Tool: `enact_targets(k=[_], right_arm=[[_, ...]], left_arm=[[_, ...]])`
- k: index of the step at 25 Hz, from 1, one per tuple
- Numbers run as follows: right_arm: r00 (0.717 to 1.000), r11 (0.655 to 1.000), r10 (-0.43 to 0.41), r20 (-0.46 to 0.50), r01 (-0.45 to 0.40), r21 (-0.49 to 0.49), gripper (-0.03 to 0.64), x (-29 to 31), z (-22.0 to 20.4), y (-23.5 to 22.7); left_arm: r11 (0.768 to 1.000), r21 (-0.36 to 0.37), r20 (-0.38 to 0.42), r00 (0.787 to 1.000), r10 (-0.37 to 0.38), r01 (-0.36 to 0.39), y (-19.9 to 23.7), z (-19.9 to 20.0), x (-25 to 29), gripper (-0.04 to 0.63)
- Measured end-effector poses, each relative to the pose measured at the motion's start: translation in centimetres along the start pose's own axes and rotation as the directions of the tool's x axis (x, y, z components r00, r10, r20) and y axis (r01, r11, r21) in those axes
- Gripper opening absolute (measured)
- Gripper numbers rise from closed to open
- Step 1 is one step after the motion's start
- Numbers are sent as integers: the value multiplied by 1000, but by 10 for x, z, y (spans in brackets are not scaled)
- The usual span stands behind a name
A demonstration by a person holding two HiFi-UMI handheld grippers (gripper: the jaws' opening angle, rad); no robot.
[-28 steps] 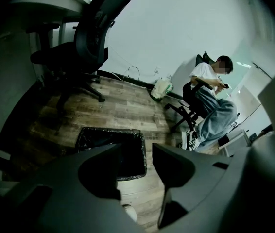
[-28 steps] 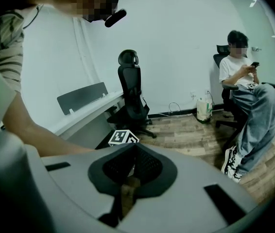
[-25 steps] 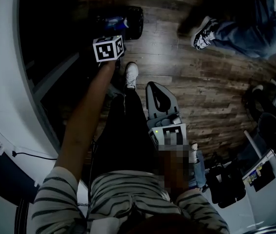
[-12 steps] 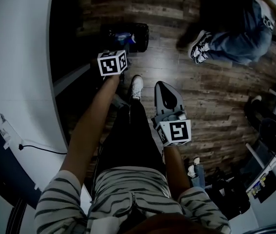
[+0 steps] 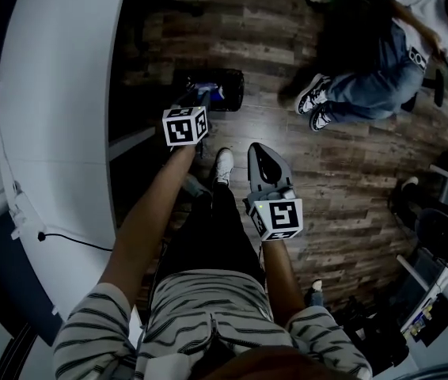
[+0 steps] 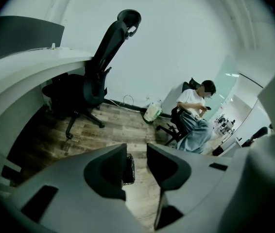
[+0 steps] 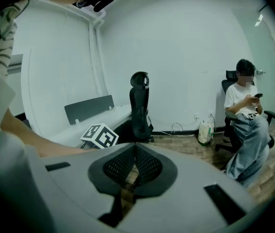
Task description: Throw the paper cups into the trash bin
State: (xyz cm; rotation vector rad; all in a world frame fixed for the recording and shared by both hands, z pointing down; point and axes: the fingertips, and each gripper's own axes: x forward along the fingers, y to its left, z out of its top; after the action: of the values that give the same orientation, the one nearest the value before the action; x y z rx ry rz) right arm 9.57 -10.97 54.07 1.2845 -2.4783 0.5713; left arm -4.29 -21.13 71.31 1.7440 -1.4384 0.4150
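A black trash bin (image 5: 228, 81) stands on the wood floor by the desk, with something pale blue in it that I cannot make out. My left gripper (image 5: 199, 95) hangs above the bin's near side. In the left gripper view its jaws (image 6: 136, 152) stand apart with nothing between them, they have just been closing, and the bin (image 6: 128, 169) shows through the gap. My right gripper (image 5: 262, 150) is held over the floor to the right of my leg. Its jaws (image 7: 135, 149) are shut and hold nothing. No paper cup is clearly in view.
A curved white desk (image 5: 58, 133) runs along the left. A black office chair (image 6: 96, 81) stands under its far end. A person (image 5: 366, 77) sits on a chair at the right, with a white bag (image 6: 153, 112) by the wall. My white shoe (image 5: 222, 163) is near the bin.
Both grippers have come up from the floor as the view pulled back. The bin now lies lower in the picture and more of the room shows. The right gripper's cube is now fully in view.
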Motion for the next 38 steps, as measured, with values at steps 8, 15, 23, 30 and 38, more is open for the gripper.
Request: enact_targets(k=[8, 15, 23, 30, 38], right_arm=[[999, 1000, 10, 38, -9, -21, 17, -4, 38, 9], [997, 999, 23, 67, -20, -36, 17, -12, 61, 16], [993, 997, 48, 106, -41, -62, 17, -27, 88, 31], [989, 995, 62, 133, -51, -81, 17, -41, 108, 38], [981, 995, 83, 176, -71, -73, 17, -53, 131, 37]], left_arm=[[1000, 11, 77, 997, -22, 21, -23, 40, -45, 127], [997, 56, 153, 987, -52, 44, -43, 72, -92, 97], [994, 97, 247, 966, -70, 47, -61, 102, -148, 49], [996, 82, 322, 944, -68, 44, -78, 118, -193, 26], [994, 102, 375, 924, -81, 46, -94, 134, -236, 23]])
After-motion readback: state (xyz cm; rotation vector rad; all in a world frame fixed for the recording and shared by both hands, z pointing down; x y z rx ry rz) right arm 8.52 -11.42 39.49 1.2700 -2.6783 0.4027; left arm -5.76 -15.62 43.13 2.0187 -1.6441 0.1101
